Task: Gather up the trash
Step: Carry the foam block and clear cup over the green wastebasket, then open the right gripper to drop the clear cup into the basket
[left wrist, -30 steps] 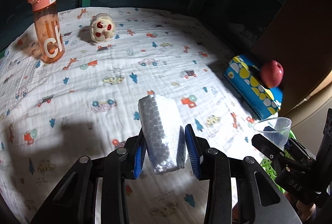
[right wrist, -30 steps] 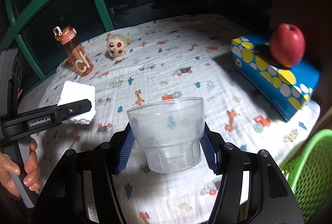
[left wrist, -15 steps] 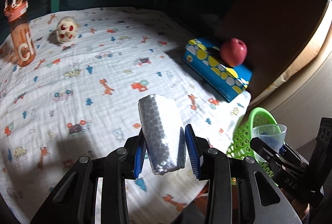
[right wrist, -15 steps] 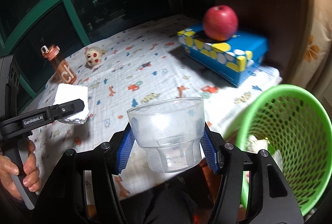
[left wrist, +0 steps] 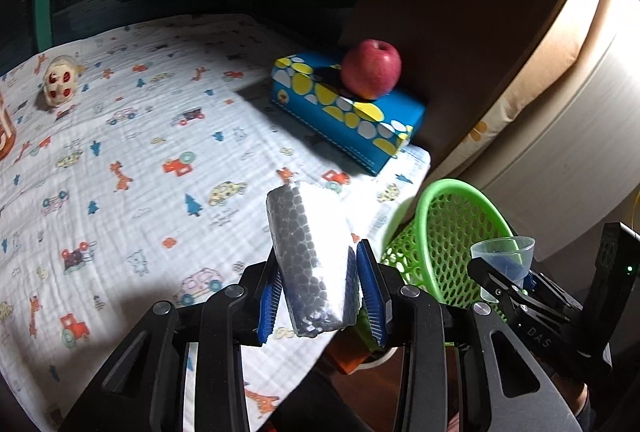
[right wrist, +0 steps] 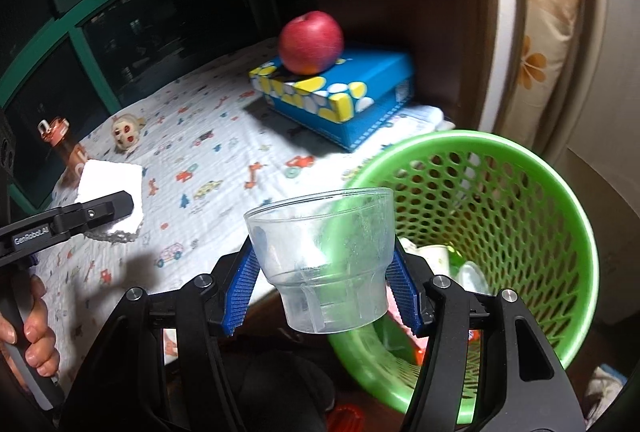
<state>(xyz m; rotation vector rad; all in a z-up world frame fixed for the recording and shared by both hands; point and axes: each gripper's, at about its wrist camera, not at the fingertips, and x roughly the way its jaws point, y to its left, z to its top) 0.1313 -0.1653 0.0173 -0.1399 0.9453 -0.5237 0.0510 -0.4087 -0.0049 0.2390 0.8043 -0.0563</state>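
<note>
Nearest in the right wrist view, the right tool (right wrist: 320,296) is clamped partway closed on a clear plastic cup (right wrist: 322,258), its blue pads (right wrist: 240,290) pressing the lower stepped wall; the cup sits upright, held over the near rim of the green basket (right wrist: 576,232). The cup looks light, thin and slippery, likely to flex or crack if squeezed hard, so the stiffer stepped base seems the better hold than the rim. In the left wrist view, the left tool (left wrist: 318,294) is likewise partway closed on a foam block (left wrist: 310,256), gripped across its two broad faces near the lower end, over the edge of the bed beside the basket. Foam should be very light but crumbly and easy to dent; a gentle grip across the flat faces looks right. The basket, already holding some scraps, stands on the floor next to the bed. Farther back on the printed sheet (left wrist: 132,151) lie a blue box (left wrist: 320,111) with an apple (left wrist: 371,68) on top, and a small toy (left wrist: 60,81).
</note>
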